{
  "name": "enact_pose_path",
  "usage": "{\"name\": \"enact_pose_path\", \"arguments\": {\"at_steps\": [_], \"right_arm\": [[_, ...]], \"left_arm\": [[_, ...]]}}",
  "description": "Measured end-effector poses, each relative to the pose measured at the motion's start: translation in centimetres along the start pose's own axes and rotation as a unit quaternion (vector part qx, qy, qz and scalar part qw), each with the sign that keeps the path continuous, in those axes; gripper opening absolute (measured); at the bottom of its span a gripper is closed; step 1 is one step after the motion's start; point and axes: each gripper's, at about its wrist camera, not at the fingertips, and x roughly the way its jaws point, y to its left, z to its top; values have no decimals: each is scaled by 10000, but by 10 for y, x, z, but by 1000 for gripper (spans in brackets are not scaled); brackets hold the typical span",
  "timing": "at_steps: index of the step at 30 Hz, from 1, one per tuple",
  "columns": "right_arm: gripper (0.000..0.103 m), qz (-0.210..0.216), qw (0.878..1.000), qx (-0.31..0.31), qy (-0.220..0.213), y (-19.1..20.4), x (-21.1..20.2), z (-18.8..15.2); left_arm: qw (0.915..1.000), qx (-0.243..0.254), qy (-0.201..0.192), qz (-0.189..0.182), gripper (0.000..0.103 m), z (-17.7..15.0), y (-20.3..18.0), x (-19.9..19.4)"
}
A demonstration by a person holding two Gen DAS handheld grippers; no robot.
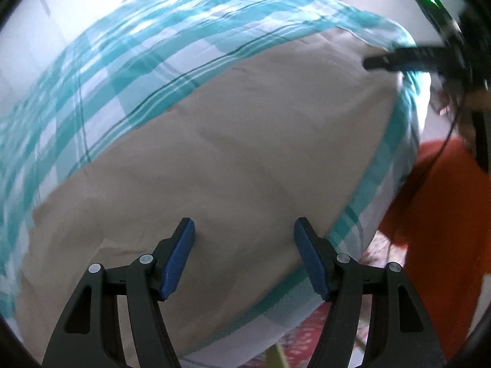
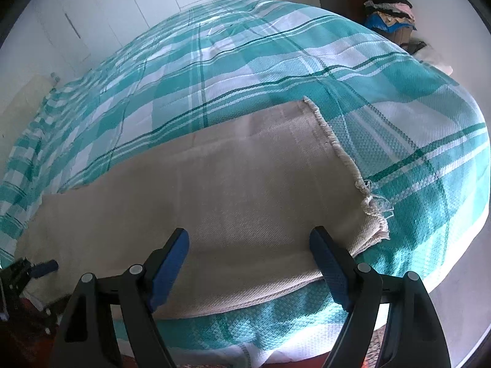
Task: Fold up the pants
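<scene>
We see the bed's teal plaid cover [image 2: 276,61] carrying the beige pants [image 2: 214,190] flat along its near edge — our left gripper [image 1: 244,256] and right gripper [image 2: 249,263] hover above them, jaws wide apart, holding nothing.

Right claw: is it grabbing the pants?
No, the right claw is open, with the pants lying flat on the blanket.
</scene>
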Motion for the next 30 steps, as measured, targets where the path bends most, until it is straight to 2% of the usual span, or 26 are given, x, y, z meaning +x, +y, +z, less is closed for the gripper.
{"name": "enact_pose_path", "arguments": {"at_steps": [2,6,8,10,12,13,14,15,18,20,22,26,30], "right_arm": [[81,114,9998,125,-73,-4,-2,0],[79,389,9982,365,-283,-11,-12,-3],[78,726,9934,608,-651,-20,-29,-5],[78,1333,9753,1189,-1300,-46,-60,-9],[78,1589,9541,1889,-1697,-75,-81,-15],[79,1698,9398,2323,-1844,-94,-89,-20],[79,1781,9312,2590,-1846,-107,-92,-23],[79,1820,9293,2696,-1750,-115,-91,-24],[78,1884,9375,2636,-1269,-116,-79,-31],[78,2209,9336,2671,-914,-108,-64,-36],[78,2295,9327,2692,-709,-104,-51,-35],[75,2276,9399,2501,-467,-90,-30,-23],[54,2161,9450,2440,-282,-85,-18,-13]], "left_arm": [[10000,9,18,38,69,0,-2,3],[9982,-511,137,-284,73,3,15,10],[9981,-507,118,-319,74,1,16,8],[9982,-478,100,-341,74,0,17,8],[9976,-576,90,-375,75,-1,19,10],[9970,-653,85,-397,76,-1,20,11],[9964,-732,78,-413,77,-1,21,11],[9961,-769,73,-416,77,-1,21,13],[9959,-796,47,-419,77,-1,21,13],[9959,-801,41,-430,78,-1,21,14],[9958,-813,46,-430,78,-1,21,14],[9954,-869,33,-409,78,-2,21,14],[9954,-882,39,-363,78,-3,20,15]]}}
